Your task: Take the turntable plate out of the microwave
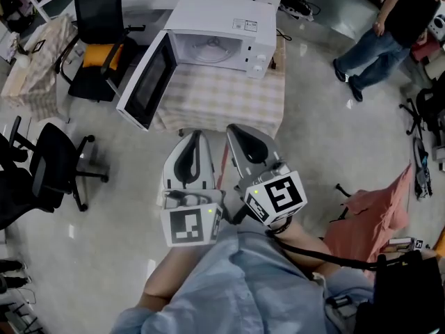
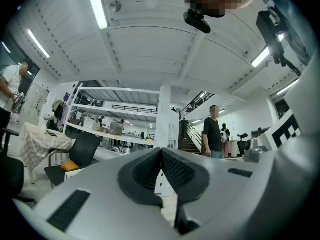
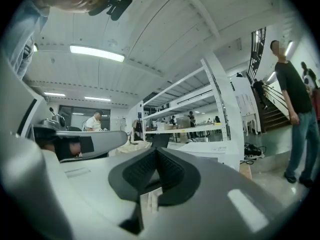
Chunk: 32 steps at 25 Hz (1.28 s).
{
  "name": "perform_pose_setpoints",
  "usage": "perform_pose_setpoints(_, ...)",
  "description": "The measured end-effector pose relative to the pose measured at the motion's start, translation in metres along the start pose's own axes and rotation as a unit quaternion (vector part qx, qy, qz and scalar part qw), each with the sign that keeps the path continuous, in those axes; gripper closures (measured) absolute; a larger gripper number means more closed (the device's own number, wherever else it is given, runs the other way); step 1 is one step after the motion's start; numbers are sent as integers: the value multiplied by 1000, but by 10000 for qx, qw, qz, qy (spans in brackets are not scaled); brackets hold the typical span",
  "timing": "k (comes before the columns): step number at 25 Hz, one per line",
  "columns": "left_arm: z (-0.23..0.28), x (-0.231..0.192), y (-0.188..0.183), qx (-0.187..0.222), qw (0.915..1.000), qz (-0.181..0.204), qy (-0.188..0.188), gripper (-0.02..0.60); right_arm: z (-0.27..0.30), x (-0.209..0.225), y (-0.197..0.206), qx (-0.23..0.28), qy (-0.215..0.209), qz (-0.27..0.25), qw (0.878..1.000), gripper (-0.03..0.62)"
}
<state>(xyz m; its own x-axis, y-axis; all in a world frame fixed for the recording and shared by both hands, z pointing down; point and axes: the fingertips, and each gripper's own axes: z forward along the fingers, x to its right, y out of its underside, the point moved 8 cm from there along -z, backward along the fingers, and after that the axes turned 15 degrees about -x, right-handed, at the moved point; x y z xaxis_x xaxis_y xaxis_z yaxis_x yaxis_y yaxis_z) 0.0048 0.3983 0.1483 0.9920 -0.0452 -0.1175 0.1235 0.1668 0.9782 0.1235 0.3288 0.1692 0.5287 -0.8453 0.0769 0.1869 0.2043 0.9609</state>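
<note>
Head view shows the microwave (image 1: pixel 222 26) on the surface (image 1: pixel 229 103) with its door (image 1: pixel 146 82) open and the turntable plate (image 1: pixel 210 50) inside. The left tool (image 1: pixel 197 135) and right tool (image 1: pixel 233 130) are both pressed together, empty and well apart from the plate, so lifting it out is not yet begun.

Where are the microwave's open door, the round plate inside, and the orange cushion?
microwave door (image 1: pixel 148 80), head view, its dark window.
turntable plate (image 1: pixel 212 50), head view, its visible middle.
orange cushion (image 1: pixel 97 54), head view, its middle.
</note>
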Motion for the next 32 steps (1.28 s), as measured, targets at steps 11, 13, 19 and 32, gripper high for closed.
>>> perform_pose_setpoints(11, 39, -19, -2, -105, 9999, 64, -50, 574, 38, 25, -1, -9, 13, 43, 10000, 592)
perform_pose_setpoints(13, 51, -22, -4, -155, 9998, 116, -72, 574, 49, 33, -2, 2, -18, 101, 9999, 592)
perform_pose_setpoints(19, 97, -26, -5, -392, 9990, 195, -27, 574, 79, 67, -3, -49, -22, 247, 9997, 592)
perform_pose_setpoints(32, 211, -22, -30, -583, 9969, 533, 62, 574, 135, 163, -14, 7, 18, 686, 9976, 592)
